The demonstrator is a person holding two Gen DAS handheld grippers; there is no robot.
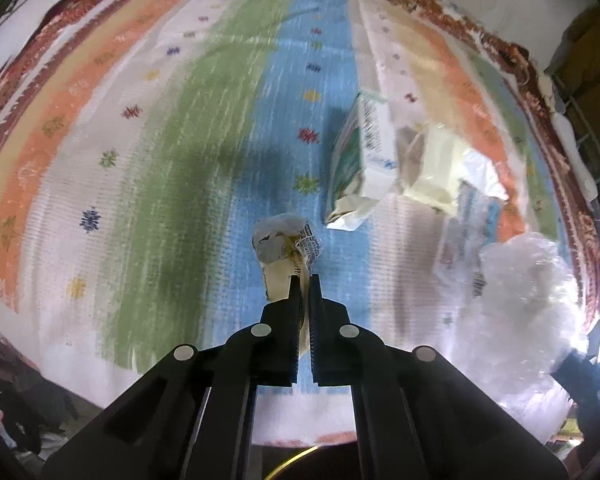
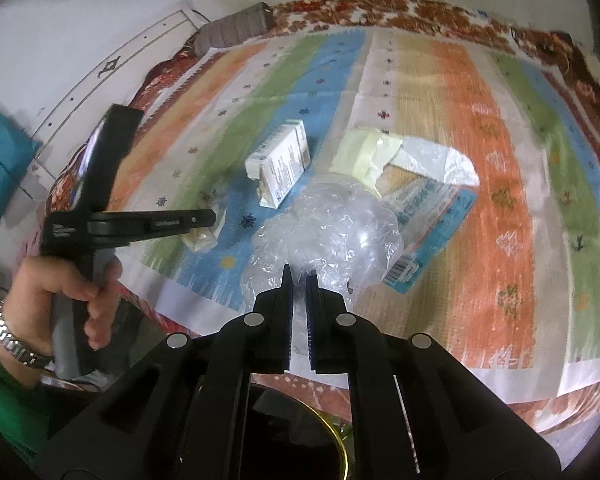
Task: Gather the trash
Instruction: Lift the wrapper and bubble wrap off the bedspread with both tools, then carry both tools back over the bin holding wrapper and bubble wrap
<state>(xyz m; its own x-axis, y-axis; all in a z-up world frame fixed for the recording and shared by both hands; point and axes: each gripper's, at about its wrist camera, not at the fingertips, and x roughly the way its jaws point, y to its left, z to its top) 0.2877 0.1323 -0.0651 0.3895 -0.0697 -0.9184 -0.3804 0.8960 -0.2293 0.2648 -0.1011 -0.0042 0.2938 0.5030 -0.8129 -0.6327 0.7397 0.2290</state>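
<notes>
Now: pickup step | left gripper (image 1: 305, 280) jaws pinching crumpled wrapper (image 1: 284, 240) over striped cloth (image 1: 140, 160) | right gripper (image 2: 299, 276) jaws pinching clear plastic bag (image 2: 328, 220) | next, likely: wrapper into bag; carton (image 2: 282, 164) and flat packets remain.

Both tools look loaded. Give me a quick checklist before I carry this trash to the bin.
1. Left tool shut on the crumpled wrapper: ok.
2. Wrapper lifted clear of the striped cloth: cannot tell.
3. Right tool shut on the clear plastic bag: ok.
4. Bag free of the blue-edged packet beside it: cannot tell; they overlap in the right wrist view.
5. Bin in reach: cannot tell; only a gold-rimmed dark opening shows below the right tool.
6. Table cleared: not ok; the white carton and pale yellow packet remain.
</notes>
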